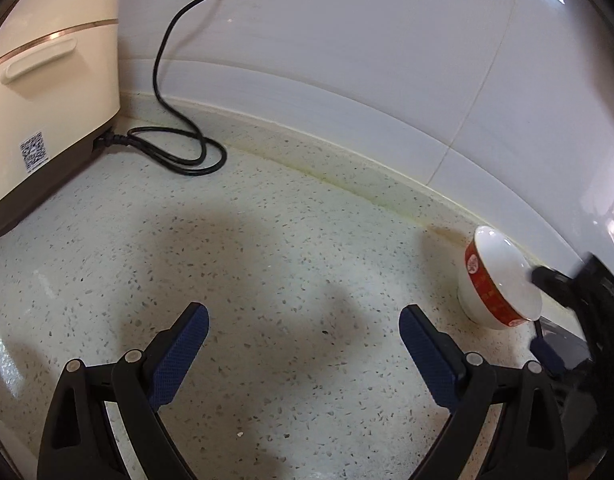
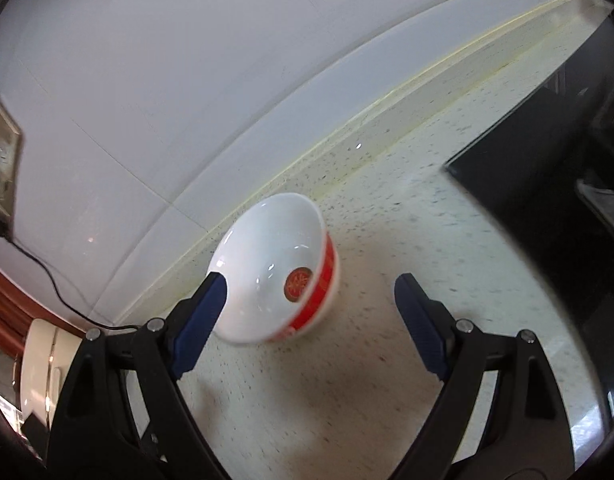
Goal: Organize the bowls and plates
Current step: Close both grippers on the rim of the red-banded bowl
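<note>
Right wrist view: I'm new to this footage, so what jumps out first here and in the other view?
A white bowl with a red band sits on the speckled countertop near the wall, between the open right tongs. In the left wrist view, a cream rice cooker stands far left, its black power cord looping across the counter.

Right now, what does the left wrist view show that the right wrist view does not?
Only the left wrist view shows the rice cooker's QR label, its coiled black power cord, and the open left gripper.

Only the right wrist view shows the red emblem inside the bowl and the black cooktop.

Both show the red-banded white bowl, the speckled countertop, and the open right gripper.
</note>
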{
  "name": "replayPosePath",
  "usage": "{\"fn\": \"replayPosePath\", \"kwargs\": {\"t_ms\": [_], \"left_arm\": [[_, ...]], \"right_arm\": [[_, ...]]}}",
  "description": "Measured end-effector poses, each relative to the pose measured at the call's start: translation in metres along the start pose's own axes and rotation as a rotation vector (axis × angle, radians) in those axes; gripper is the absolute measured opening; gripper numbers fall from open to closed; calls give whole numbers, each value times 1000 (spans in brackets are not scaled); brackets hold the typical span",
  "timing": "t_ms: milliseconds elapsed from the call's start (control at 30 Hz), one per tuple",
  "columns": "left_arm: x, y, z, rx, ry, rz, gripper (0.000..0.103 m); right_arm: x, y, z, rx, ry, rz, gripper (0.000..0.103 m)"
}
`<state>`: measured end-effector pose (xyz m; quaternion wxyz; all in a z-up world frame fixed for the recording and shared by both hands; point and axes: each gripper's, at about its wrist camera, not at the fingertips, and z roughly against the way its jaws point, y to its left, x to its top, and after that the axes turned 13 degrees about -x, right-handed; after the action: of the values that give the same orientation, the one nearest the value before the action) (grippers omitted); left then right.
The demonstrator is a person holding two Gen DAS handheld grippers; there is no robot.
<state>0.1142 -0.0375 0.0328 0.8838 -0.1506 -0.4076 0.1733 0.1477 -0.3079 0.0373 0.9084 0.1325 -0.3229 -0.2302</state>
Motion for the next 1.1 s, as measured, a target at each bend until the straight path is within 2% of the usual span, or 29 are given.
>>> {"fn": "replayPosePath", "kwargs": {"t_ms": [67, 167, 233, 300, 433, 500, 567, 733, 933, 1000, 1067, 1100], "left_arm": [[0, -3, 2, 0, -16, -22, 97], [2, -3, 2, -12, -21, -27, 97], [4, 0, 1, -50, -7, -7, 97], [5, 1, -3, -98, 24, 12, 97], [6, -2, -11, -238, 95, 28, 97], [3, -10, -16, -284, 134, 12, 97], [0, -14, -20, -318, 157, 0, 99], [-4, -20, -26, -292, 280, -14, 96], [-9, -38, -14, -304, 341, -87, 94], [-13, -42, -13, -285, 342, -108, 90], [-14, -40, -17, -265, 349, -107, 81], [-14, -40, -21, -266, 356, -94, 80]], "right_arm": [[0, 11, -8, -44, 25, 24, 86], [-1, 24, -20, -95, 75, 63, 71], [-2, 25, -25, -107, 113, 76, 45], [-2, 23, -25, -109, 140, 89, 32], [-3, 11, -15, -78, 188, 100, 22], [-6, 6, -7, -72, 199, 115, 18], [-10, 1, -2, -58, 227, 134, 17], [-34, -16, 27, -19, 262, 182, 17], [-44, -25, 53, -3, 202, 190, 18], [-49, -27, 53, 14, 178, 189, 21], [-51, -32, 57, 46, 151, 164, 25], [-55, -35, 58, 49, 119, 150, 31]]}}
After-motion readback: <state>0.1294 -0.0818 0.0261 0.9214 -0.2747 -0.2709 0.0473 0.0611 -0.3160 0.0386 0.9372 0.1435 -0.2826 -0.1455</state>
